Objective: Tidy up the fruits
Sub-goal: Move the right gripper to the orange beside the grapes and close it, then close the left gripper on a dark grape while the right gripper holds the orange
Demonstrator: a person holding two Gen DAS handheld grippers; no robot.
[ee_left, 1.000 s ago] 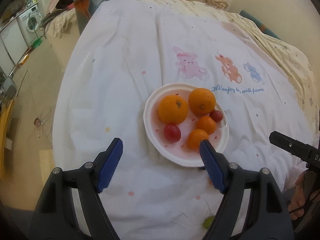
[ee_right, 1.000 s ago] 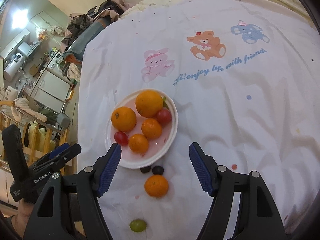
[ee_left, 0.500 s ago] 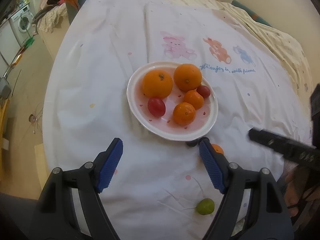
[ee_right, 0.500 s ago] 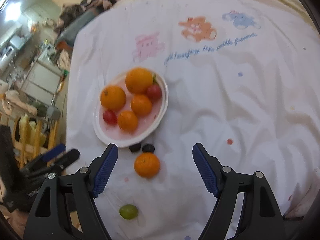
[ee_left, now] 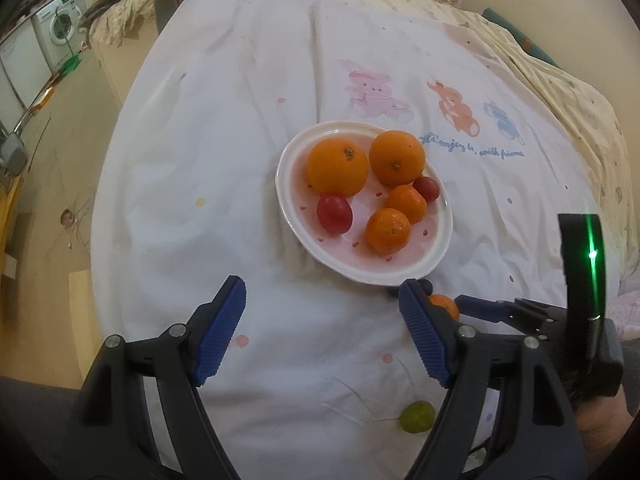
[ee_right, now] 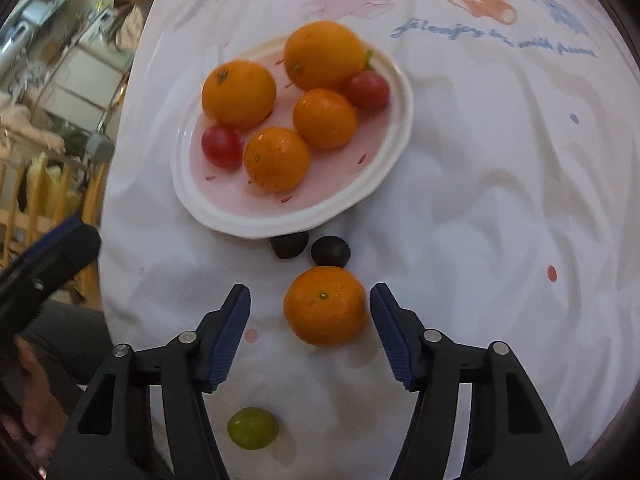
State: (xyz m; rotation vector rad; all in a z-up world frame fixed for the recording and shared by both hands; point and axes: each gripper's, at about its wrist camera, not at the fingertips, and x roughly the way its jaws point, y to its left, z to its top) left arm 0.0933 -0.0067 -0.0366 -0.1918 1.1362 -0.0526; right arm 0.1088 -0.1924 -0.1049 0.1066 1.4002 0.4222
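White cartoon-print bedsheet [ee_right: 500,208] is carrying a fruit plate [ee_right: 384,168]. Right gripper [ee_right: 310,334], jaws just closing, is straddling a loose mandarin [ee_right: 325,305] without touching; left gripper [ee_left: 320,336] is hanging wide, empty.

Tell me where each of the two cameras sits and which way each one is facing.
Left wrist: on the left gripper, angled down at the white fruit plate; its blue pads and the right gripper show.
Right wrist: on the right gripper, looking down at the loose orange mandarin between its just-closing, untouching pads; a hand shows.
Shared: plate, mandarin, green grape, white printed cloth.
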